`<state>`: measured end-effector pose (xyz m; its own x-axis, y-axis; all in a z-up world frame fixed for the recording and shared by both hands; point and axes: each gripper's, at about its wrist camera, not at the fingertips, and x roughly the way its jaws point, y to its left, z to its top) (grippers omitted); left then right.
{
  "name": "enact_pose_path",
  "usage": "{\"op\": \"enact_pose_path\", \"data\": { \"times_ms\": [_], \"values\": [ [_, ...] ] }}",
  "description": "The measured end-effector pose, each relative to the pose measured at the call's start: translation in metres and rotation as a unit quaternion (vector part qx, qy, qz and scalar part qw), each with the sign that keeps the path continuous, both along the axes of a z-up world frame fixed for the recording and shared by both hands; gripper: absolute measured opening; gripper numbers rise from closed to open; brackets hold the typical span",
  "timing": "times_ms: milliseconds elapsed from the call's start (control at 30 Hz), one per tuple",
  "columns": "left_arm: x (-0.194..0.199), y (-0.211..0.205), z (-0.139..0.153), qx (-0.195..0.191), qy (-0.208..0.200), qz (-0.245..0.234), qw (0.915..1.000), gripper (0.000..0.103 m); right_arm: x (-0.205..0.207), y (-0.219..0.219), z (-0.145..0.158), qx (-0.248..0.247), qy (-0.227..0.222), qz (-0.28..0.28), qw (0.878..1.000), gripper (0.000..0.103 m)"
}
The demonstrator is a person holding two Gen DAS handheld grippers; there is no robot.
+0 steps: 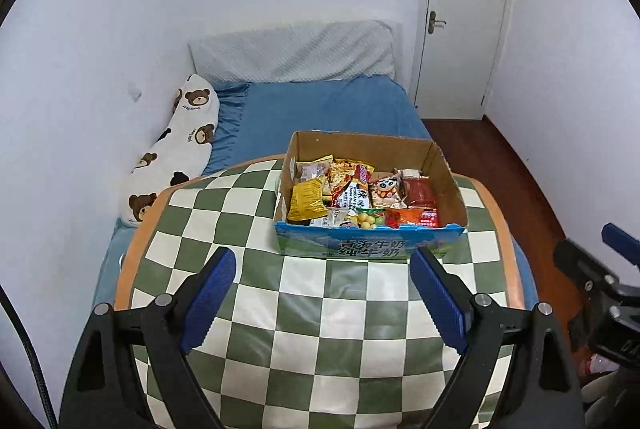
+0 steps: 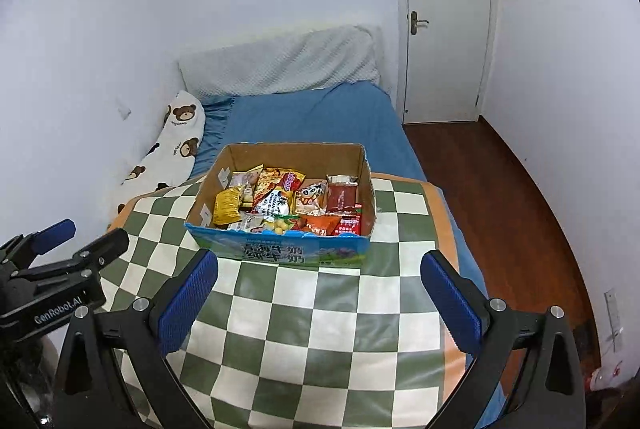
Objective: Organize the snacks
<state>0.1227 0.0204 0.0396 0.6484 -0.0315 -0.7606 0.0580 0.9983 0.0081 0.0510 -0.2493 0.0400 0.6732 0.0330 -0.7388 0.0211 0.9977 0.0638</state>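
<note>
Cardboard box (image 1: 370,237) (snacks inside) near table (image 1: 224,213) far edge | hand-held grippers parted

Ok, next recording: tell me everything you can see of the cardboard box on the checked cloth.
The cardboard box is an open-topped carton with plain brown inner walls and a blue and green printed outside bearing Chinese characters. Its near wall is cut low with a ragged edge. It stands upright on the green and white checked cloth, toward the far edge, filled with mixed snack packets. Neither gripper touches it.
</note>
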Motion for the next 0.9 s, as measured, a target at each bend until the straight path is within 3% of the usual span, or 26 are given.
{"op": "enact_pose_path", "data": {
  "times_ms": [200, 333, 900],
  "values": [
    [-0.01, 0.002, 0.006, 0.001, -0.01, 0.001, 0.9999, 0.09, -0.011, 0.001, 0.006, -0.001, -0.005, -0.001, 1.0, 0.103],
    [-0.01, 0.003, 0.005, -0.006, -0.004, 0.0, 1.0, 0.102, -0.009, 0.001, 0.003, -0.004, -0.006, -0.007, 1.0, 0.103],
    [0.06, -0.009, -0.044, 0.009, 0.03, 0.006, 0.9995, 0.103, 0.061, -0.015, -0.054, 0.002, 0.034, -0.032, 0.999, 0.103]
  ]
}}
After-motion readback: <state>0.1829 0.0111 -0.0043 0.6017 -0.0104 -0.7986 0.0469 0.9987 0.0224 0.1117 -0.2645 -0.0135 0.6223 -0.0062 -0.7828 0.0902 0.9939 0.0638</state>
